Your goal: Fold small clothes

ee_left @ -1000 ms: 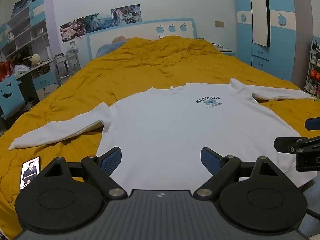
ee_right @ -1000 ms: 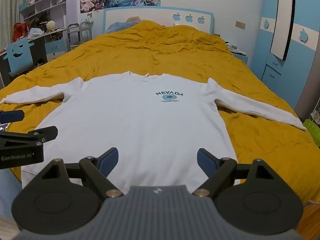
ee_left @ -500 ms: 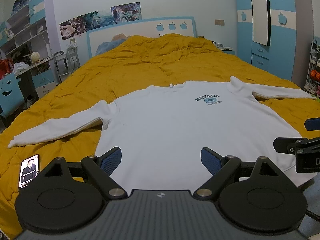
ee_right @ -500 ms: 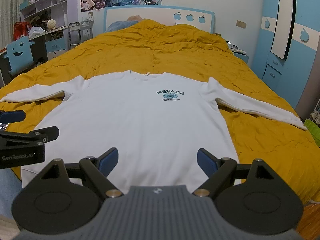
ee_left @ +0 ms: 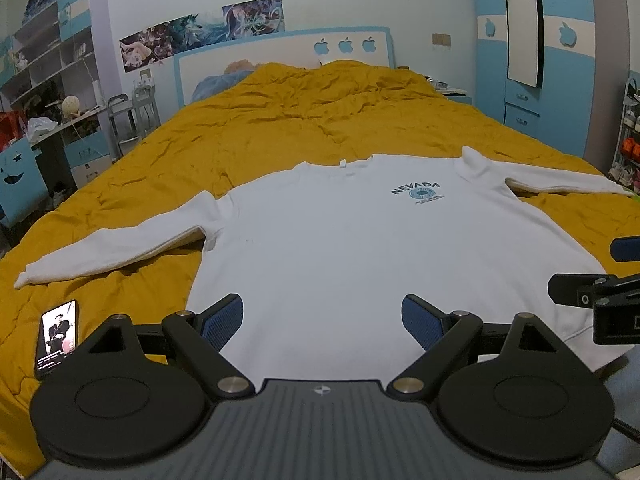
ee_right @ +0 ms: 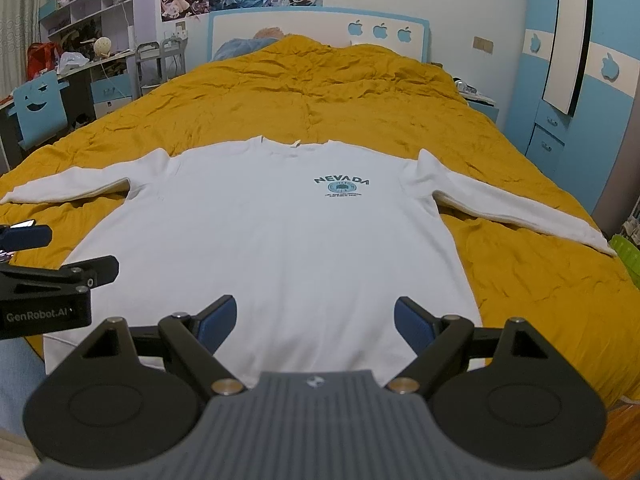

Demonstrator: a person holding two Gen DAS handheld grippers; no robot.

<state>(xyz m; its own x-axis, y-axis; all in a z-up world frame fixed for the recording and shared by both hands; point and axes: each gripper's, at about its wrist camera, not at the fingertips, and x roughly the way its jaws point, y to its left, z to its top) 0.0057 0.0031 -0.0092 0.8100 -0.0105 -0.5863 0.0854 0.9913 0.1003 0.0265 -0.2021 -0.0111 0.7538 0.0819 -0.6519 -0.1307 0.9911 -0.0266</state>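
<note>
Flat on the yellow bedspread (ee_right: 520, 280), sleeves out left and right: white sweatshirt (ee_right: 272, 240) printed "NEVADA" (ee_right: 341, 181); near its hem, left gripper (ee_left: 322, 318) and right gripper (ee_right: 314, 318), both wide open, empty.

Compared with the earlier frames, the left gripper (ee_left: 322, 318) has shifted slightly. The white sweatshirt (ee_left: 372, 248) and phone (ee_left: 57, 336) sit marginally lower in its view.

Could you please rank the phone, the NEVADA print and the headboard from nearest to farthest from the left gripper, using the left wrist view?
From the left gripper, open above the sweatshirt hem:
1. Phone, close by on the left, on the yellow bedspread.
2. NEVADA print, ahead and to the right, on the chest.
3. Headboard, at the far end of the bed.
</note>
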